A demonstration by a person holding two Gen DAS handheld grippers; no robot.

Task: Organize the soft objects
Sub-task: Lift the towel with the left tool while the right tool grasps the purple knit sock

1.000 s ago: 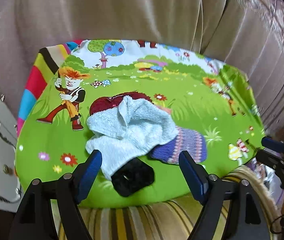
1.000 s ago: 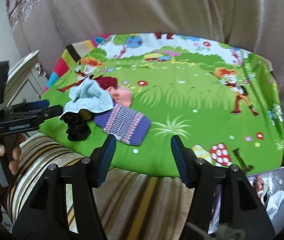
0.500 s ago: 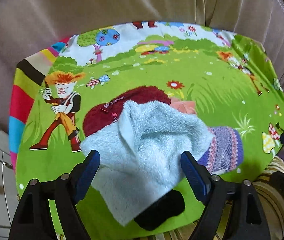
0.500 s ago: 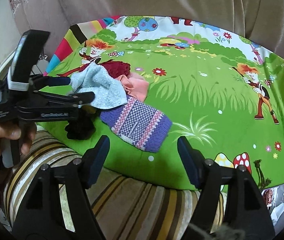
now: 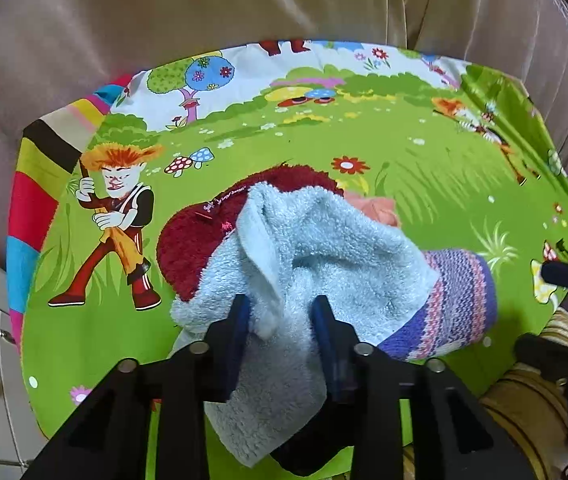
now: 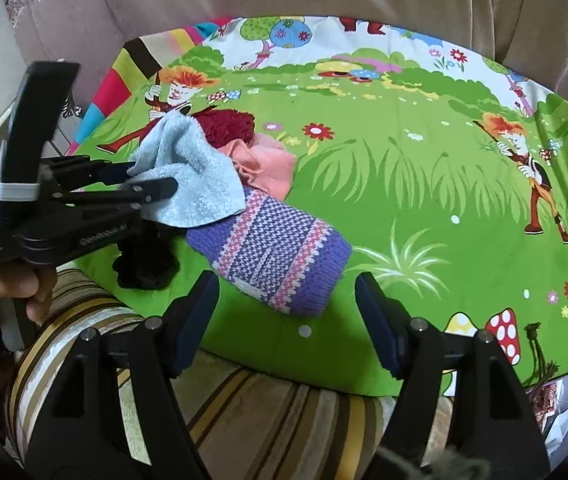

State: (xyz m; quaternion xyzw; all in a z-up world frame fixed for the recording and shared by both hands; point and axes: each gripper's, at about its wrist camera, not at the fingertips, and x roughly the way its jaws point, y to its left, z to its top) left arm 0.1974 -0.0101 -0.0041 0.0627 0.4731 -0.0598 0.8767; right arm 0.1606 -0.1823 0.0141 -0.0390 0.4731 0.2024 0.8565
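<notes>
Left wrist view: the left gripper (image 5: 279,320) has just been closing, and its two pads now pinch a raised fold of the light blue towel (image 5: 324,256), which lies on top of the pile on the green cartoon cloth (image 5: 424,168). The towel looks light, thick and floppy; it should drape and drag when lifted, so a bunched fold near the middle seems a sound hold. Beyond the fingers lie a dark red fuzzy item (image 5: 203,236) and a peach cloth (image 5: 376,208); to their right lies the purple knitted piece (image 5: 460,304), and beneath them something black (image 5: 312,440). The gripper tips steeply down. The right gripper (image 6: 288,312) stands wide and empty, just short of the purple knit.
</notes>
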